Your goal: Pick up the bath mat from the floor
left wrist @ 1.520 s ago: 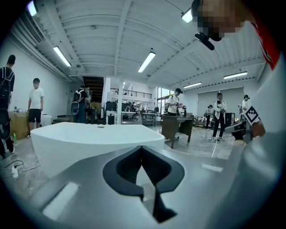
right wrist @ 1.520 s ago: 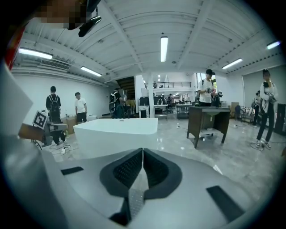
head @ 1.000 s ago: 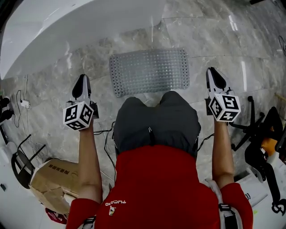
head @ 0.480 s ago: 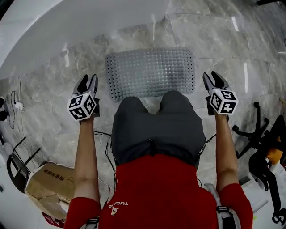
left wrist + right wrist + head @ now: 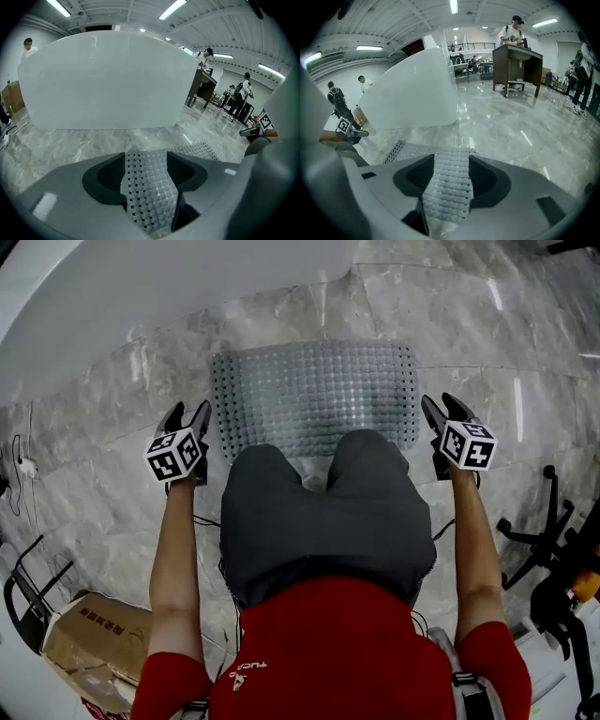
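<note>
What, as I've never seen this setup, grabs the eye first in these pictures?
The grey studded bath mat stands out, lying flat on the marble floor right in front of the white bathtub. The left gripper and right gripper flank its two short ends, their fingers opening with nothing gripped between them. Below, the person's red shirt fills the head view.

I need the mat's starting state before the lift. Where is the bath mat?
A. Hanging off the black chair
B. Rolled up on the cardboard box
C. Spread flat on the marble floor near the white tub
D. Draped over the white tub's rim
C: the head view shows the bath mat lying flat and unrolled on the floor, with a strip of bare marble between it and the tub.
</note>
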The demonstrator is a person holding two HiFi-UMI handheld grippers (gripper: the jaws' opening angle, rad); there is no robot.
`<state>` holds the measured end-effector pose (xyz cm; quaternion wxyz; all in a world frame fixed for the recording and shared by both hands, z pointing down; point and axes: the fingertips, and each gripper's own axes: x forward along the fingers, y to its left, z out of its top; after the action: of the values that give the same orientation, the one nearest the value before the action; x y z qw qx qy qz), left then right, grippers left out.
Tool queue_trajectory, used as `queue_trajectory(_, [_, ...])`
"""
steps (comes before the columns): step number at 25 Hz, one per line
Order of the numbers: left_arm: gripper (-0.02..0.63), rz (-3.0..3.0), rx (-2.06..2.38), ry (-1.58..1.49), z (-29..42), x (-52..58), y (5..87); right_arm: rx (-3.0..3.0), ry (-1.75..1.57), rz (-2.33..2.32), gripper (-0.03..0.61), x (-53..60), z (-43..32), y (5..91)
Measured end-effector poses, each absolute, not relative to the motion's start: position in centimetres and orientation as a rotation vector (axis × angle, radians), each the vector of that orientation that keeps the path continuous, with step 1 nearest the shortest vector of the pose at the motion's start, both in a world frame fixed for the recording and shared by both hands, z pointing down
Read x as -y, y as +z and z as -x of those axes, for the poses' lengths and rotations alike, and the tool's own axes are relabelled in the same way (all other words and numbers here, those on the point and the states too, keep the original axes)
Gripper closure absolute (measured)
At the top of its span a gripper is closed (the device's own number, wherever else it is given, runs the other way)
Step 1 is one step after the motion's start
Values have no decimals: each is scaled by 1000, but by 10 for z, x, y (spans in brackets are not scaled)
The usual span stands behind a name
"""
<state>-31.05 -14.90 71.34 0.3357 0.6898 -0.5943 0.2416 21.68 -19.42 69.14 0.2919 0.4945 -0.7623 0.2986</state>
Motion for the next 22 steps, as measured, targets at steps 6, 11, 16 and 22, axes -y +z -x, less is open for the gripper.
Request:
queue_trajectory(6, [334, -1732, 1491, 655, 316, 145, 780, 1956, 855, -1274, 342, 199, -229, 763])
queue_trajectory(11, [316, -1681, 1453, 693, 319, 143, 832, 1890, 902, -1212, 316, 203, -238, 825])
queue_trajectory(16, [290, -1631, 1397, 749, 319, 138, 882, 1810, 976, -1193, 298, 205, -253, 880])
queue_trajectory(22, [254, -1576, 1359, 793, 330, 138, 921, 1755, 981, -1184, 287, 213, -267, 917])
